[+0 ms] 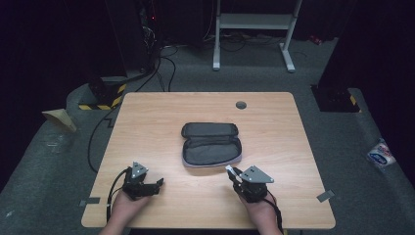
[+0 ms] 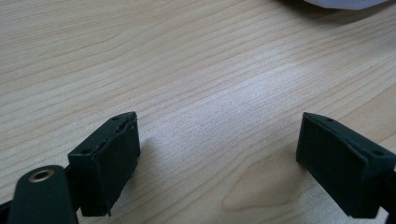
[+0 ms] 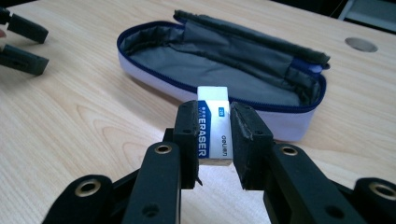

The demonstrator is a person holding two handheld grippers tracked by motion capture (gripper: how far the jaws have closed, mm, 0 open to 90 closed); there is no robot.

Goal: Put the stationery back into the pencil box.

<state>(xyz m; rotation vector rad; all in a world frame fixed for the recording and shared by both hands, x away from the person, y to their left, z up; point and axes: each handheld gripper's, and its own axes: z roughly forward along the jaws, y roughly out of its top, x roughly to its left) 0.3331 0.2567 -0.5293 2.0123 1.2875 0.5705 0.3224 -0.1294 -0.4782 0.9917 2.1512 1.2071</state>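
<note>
The right gripper (image 3: pixel 212 135) is clenched on a white eraser (image 3: pixel 214 126), held just in front of the open pencil case (image 3: pixel 219 74) on the table (image 3: pixel 70 135). The eraser looks small, light, rubbery and grippy; pinching its long sleeved sides suits it. Left of the pencil case, the left gripper (image 2: pixel 217 158) rests released.
</note>
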